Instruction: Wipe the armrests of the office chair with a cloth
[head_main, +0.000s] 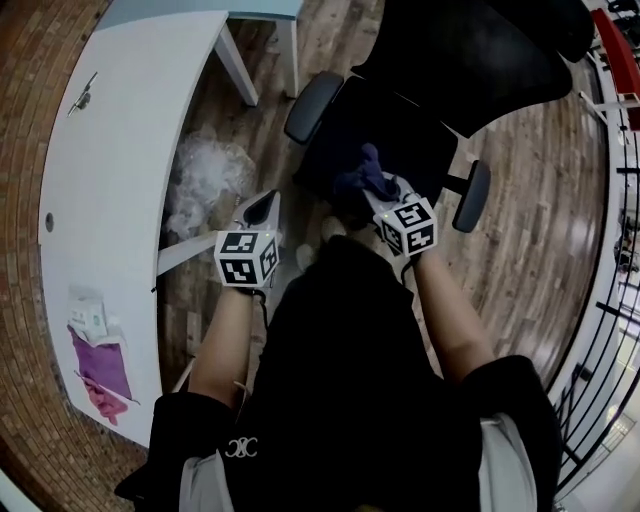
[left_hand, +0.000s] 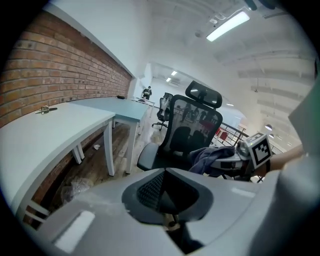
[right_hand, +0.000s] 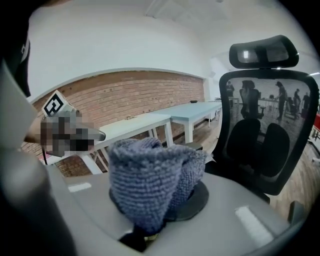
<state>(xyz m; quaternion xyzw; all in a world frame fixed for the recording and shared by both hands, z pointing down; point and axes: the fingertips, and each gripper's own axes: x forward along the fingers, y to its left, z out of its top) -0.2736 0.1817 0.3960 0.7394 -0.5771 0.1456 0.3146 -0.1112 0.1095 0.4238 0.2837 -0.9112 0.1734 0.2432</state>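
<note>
- Head view: my right gripper (head_main: 378, 198) is clamped on the cloth (head_main: 360, 178), a dark blue crumpled bundle held over the front of the chair (head_main: 400, 120). The chair's seat is black, and the cloth sits between the two rounded grey armrests (head_main: 313, 105). My left gripper (head_main: 262, 208) is pinched together and empty, out over the wood-plank floor (head_main: 520, 230) beside the curved white desk (head_main: 130, 200).
- Left gripper view: my smooth grey jaws meet with nothing between them. A red brick wall (left_hand: 50, 65) runs behind the desk, and a strip light (left_hand: 227, 25) glows on the white ceiling.
- Right gripper view: the cloth fills my jaws, a thick, looped grey-blue knit folded into a soft cone. The chair's see-through mesh back (right_hand: 270, 130) and padded headrest (right_hand: 262, 52) stand to the right.
</note>
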